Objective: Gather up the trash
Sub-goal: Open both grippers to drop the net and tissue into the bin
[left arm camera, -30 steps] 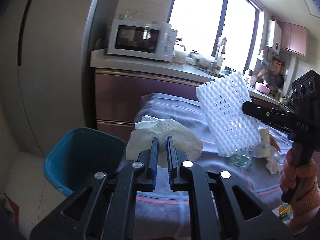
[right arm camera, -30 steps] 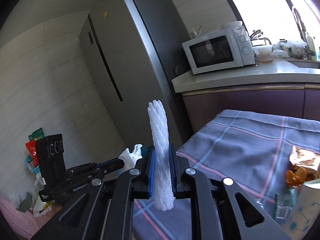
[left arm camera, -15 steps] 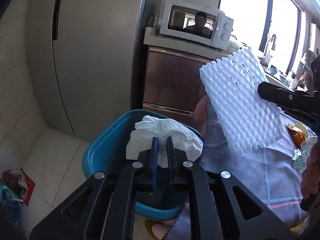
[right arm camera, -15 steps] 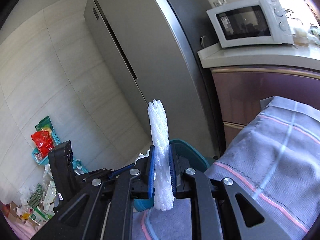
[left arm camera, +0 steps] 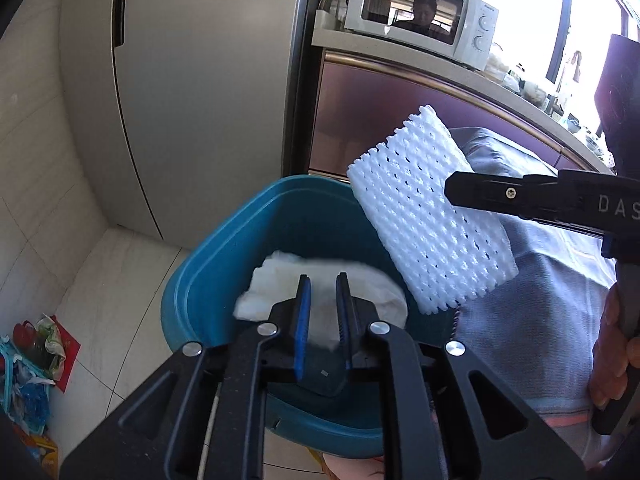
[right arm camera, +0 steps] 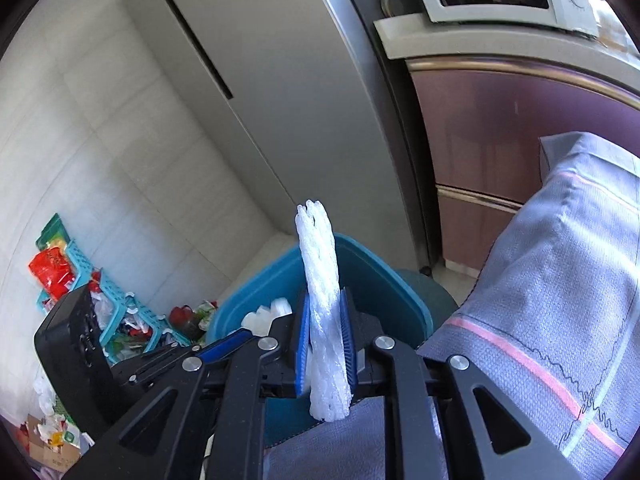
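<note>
A teal bin [left arm camera: 192, 280] stands on the floor beside the cloth-covered table [left arm camera: 532, 320]. My left gripper [left arm camera: 322, 278] hangs over the bin, its jaws opening. A crumpled white tissue [left arm camera: 280, 280] shows blurred between and beyond the jaws, no longer pinched. My right gripper [right arm camera: 325, 292] is over the bin's rim [right arm camera: 384, 272], its jaws starting to open. A white foam net [right arm camera: 320, 264] still stands upright between its pads. In the left wrist view the foam net [left arm camera: 424, 208] hangs over the bin's right side from the right gripper [left arm camera: 450, 190].
A grey fridge [left arm camera: 200, 80] and a purple cabinet [right arm camera: 500, 140] with a microwave [left arm camera: 420, 12] stand behind the bin. Teal baskets with bags [right arm camera: 80, 280] lie on the floor at the left. A hand [left arm camera: 612, 340] holds the right gripper's handle.
Both grippers swung from the table to over the bin and dipped. The left jaws widened and the tissue went blurred and lower. The foam net stays between the right jaws.
</note>
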Tool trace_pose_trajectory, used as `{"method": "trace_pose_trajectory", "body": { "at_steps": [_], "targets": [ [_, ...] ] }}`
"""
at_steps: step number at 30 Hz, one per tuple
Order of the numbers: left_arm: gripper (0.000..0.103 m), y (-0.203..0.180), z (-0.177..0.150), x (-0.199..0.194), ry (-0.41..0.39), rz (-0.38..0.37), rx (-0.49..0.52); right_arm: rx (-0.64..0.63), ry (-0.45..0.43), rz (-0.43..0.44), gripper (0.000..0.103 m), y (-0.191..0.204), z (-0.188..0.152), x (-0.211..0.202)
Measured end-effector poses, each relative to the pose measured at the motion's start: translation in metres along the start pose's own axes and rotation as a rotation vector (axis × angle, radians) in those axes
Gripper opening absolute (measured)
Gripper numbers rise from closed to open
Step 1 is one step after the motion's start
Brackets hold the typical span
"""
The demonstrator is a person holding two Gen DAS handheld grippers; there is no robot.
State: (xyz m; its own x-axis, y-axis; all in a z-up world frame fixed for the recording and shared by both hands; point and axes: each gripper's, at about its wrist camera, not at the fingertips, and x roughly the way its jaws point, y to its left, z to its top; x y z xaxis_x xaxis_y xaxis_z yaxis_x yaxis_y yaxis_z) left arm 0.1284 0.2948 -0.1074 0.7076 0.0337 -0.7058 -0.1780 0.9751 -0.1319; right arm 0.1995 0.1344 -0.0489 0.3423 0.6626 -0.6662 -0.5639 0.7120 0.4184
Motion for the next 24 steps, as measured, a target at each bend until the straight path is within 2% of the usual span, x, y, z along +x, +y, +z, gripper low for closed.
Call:
{"method": "trace_pose_trajectory", "body": {
  "at_steps": [1,3,10,13,15,18,24],
  "targets": [
    [0.018,0.001,0.000,0.003,0.007,-0.003,-0.008,0.002,0.005,-0.003,0.019,-0.001,0.001,0.002],
    [0.030,0.001,-0.001,0.009,0.016,-0.001,-0.020,0.012,0.006,-0.008,0.029,-0.001,0.001,0.003],
    [0.033,-0.006,-0.004,0.007,-0.012,-0.004,-0.024,0.016,-0.022,-0.004,0.031,-0.009,-0.003,-0.010],
    [0.038,-0.018,-0.007,-0.011,-0.048,-0.039,0.002,-0.010,-0.057,-0.006,0.035,-0.010,-0.009,-0.034],
    [0.045,-0.032,-0.006,-0.024,-0.077,-0.064,0.036,-0.031,-0.086,-0.005,0.039,-0.008,-0.017,-0.055],
    [0.048,-0.058,-0.007,-0.043,-0.111,-0.141,0.090,-0.067,-0.137,-0.031,0.044,-0.007,-0.032,-0.091],
    [0.054,-0.123,-0.018,-0.075,-0.131,-0.333,0.229,-0.077,-0.239,-0.128,0.046,-0.026,-0.069,-0.168]
  ]
}}
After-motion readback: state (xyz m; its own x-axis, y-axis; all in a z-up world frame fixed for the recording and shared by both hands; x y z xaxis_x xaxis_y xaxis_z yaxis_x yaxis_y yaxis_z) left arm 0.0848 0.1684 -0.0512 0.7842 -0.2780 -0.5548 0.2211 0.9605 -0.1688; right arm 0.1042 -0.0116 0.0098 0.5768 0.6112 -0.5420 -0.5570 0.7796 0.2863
